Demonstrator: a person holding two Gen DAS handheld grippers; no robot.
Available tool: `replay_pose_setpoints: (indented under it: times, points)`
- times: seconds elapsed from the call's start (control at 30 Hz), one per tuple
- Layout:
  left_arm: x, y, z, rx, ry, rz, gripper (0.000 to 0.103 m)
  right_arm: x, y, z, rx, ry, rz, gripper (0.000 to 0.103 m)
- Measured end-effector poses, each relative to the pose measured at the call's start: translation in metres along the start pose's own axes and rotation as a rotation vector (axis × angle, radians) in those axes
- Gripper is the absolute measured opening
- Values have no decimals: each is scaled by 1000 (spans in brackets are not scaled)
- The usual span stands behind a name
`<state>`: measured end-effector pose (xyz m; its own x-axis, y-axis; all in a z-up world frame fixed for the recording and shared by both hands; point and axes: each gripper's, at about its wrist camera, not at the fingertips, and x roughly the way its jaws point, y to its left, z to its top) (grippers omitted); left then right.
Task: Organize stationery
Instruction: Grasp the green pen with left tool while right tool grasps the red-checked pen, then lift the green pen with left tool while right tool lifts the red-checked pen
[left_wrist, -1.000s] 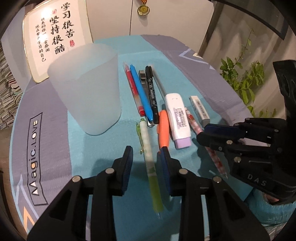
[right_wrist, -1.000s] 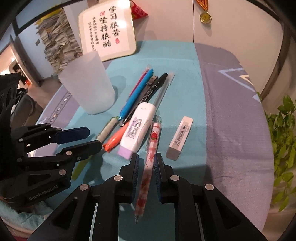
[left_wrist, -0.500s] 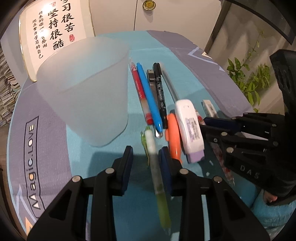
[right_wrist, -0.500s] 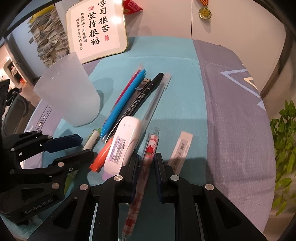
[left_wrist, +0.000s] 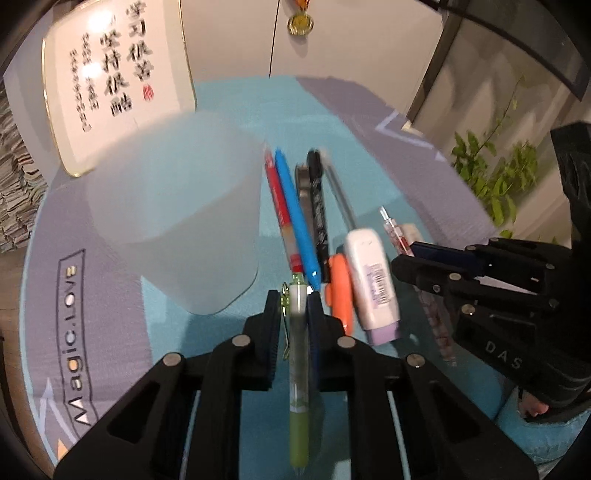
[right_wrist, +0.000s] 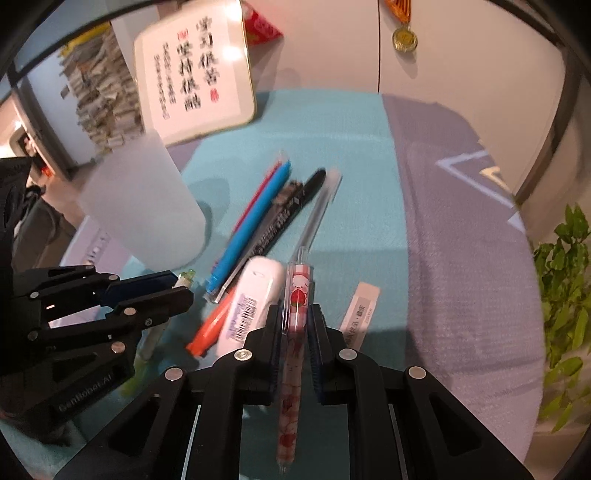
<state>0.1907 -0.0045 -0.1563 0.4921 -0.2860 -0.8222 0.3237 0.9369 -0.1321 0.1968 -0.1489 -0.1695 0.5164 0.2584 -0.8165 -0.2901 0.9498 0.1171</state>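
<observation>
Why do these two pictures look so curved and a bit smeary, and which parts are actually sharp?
Left wrist view: the fisheye lens bends the table's edge; the frosted cup and the pens lying beyond are motion-smeared, while the left gripper is crisp. Right wrist view: glare washes the framed calligraphy, dark corners ring the frame, and the right gripper stays sharpest.

Left black two-finger gripper (left_wrist: 294, 306) pitched down, jaws just closed, pads clamping a green pen (left_wrist: 298, 376); right black two-finger gripper (right_wrist: 295, 321) pitched down alongside, clamped on a pink patterned pen (right_wrist: 293, 354).
</observation>
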Motion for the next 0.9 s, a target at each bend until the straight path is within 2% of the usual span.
replay_pose_setpoints:
  times: [0.3,0.4,0.53,0.7,0.9]
  points:
    - [-49,-11,-4,21,-132,-14,12,-45,7,-7,-1,-113,-8,15]
    - [-59,-13,-7,32,-159,-16,12,-58,9,-11,-7,-144,-15,11]
    - [-55,-17,-10,22,-146,-21,12,-55,6,-18,9,-95,-23,11]
    - [-54,-15,-19,0,-128,-36,12,-37,1,-25,26,-17,8,11]
    - [-65,-11,-21,4,-156,-32,12,-7,3,-19,13,63,-36,11]
